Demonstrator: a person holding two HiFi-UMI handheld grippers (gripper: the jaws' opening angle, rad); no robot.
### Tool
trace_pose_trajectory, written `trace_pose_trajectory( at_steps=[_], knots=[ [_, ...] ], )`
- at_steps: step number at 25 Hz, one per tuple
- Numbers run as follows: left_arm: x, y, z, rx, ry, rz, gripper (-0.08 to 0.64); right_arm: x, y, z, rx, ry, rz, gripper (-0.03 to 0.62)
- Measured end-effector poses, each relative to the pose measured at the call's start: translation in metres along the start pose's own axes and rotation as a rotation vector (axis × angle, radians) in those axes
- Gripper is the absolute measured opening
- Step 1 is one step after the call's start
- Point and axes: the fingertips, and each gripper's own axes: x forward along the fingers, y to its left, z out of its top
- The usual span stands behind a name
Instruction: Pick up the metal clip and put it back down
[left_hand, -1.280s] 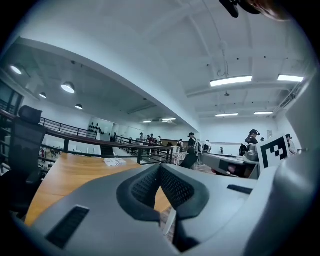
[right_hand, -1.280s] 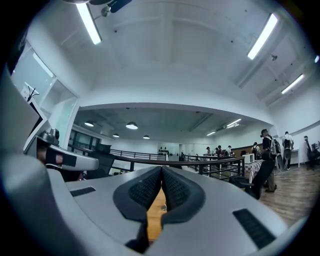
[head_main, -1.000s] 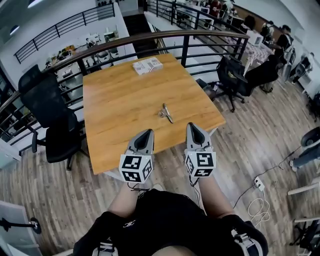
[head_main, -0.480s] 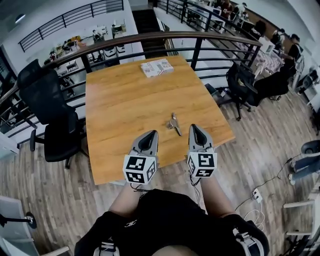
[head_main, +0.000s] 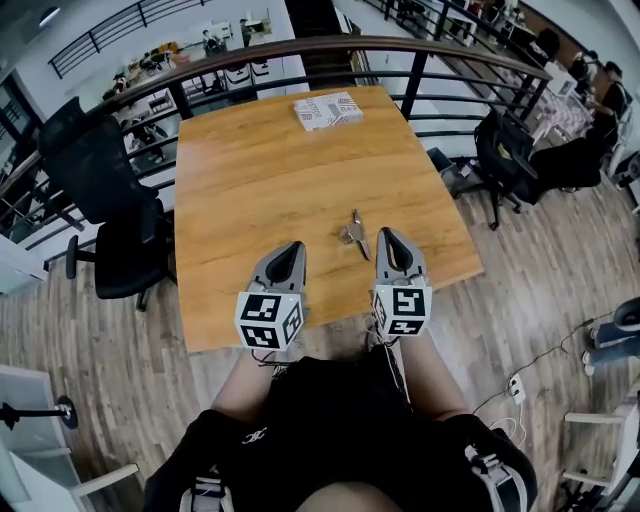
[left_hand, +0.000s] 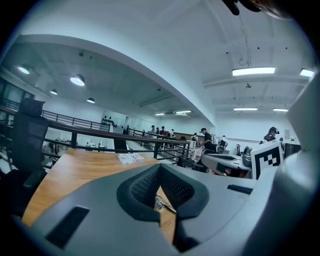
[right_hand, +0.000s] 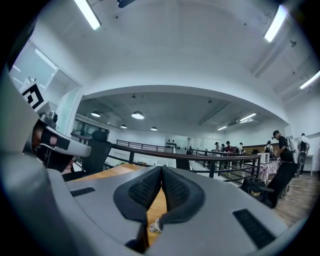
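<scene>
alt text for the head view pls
A small metal clip lies near the front edge of a wooden table, seen from steeply above. The left tool and right tool, both shut and empty, hover just short of it, the right one nearer.

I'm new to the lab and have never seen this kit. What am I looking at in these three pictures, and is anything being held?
No robot here: a person holds a two-jaw gripper in each hand. The top-down picture comes from a camera on the person's head; it shows the left gripper and right gripper over the near edge of a wooden table. The other two come from cameras riding on each gripper, looking along its jaws. On the table lie a metal clip, near the right gripper's tip, and a patterned box at the far edge. Both grippers' jaws are closed together, with nothing held; the clip lies untouched.
</scene>
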Motion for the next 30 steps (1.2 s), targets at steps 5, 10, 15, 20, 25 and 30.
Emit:
trace_pose_trajectory(
  at_steps=[5,10,15,20,25,30],
  knots=[
    [0.015,0.010,0.006,-0.027,-0.024,0.087,0.014,0.032,-0.008,-0.016,-0.075,0.026,0.070,0.023],
    [0.023,0.028,0.007,-0.057,-0.045,0.170,0.014,0.074,0.001,-0.046,-0.098,0.092,0.179,0.114],
    [0.017,0.042,-0.002,-0.077,-0.045,0.249,0.014,0.108,0.010,-0.093,-0.110,0.186,0.230,0.170],
    [0.012,0.056,-0.010,-0.079,-0.021,0.313,0.014,0.132,0.023,-0.158,-0.109,0.355,0.267,0.216],
    [0.014,0.063,-0.019,-0.081,0.005,0.355,0.014,0.148,0.022,-0.214,-0.129,0.494,0.262,0.227],
    [0.021,0.068,-0.028,-0.079,0.030,0.365,0.014,0.154,0.015,-0.257,-0.119,0.600,0.223,0.227]
  ],
)
